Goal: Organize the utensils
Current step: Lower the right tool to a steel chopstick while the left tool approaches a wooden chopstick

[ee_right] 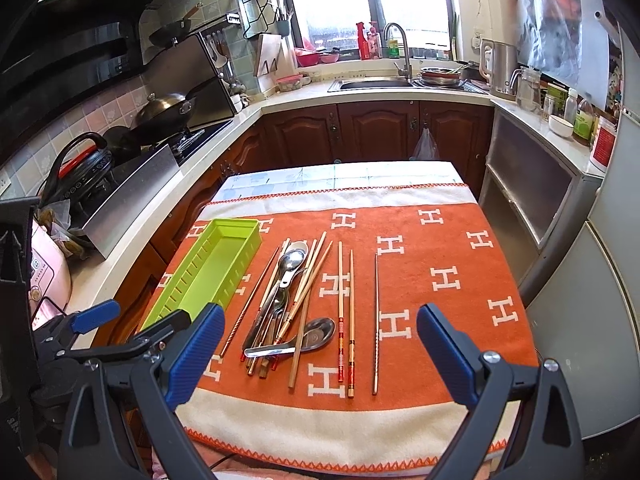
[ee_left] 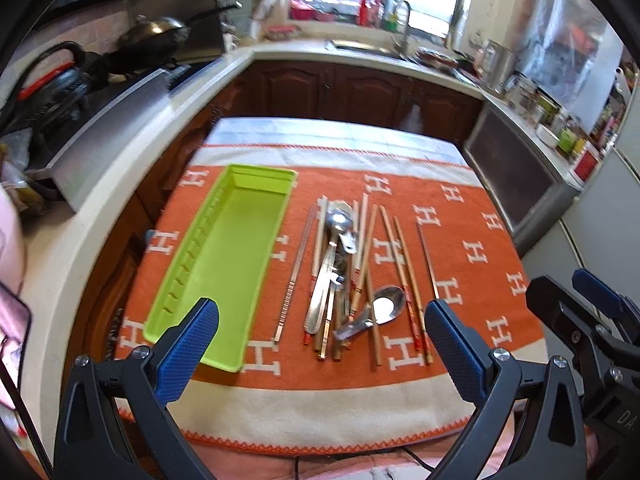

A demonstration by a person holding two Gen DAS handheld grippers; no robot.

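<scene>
Right wrist view, right gripper [ee_right: 320, 354] and left gripper [ee_left: 322, 340] spread wide, utensils [ee_right: 288, 300] beside green tray [ee_right: 218, 258]

The long plastic tray [ee_right: 218, 264] is bright lime green. The soft cloth [ee_right: 420, 280] under it is orange with white H letters and cream edges. The shiny metal spoons [ee_right: 290, 264] are silver, and the wooden chopsticks [ee_right: 351, 320] are light brown.
</scene>
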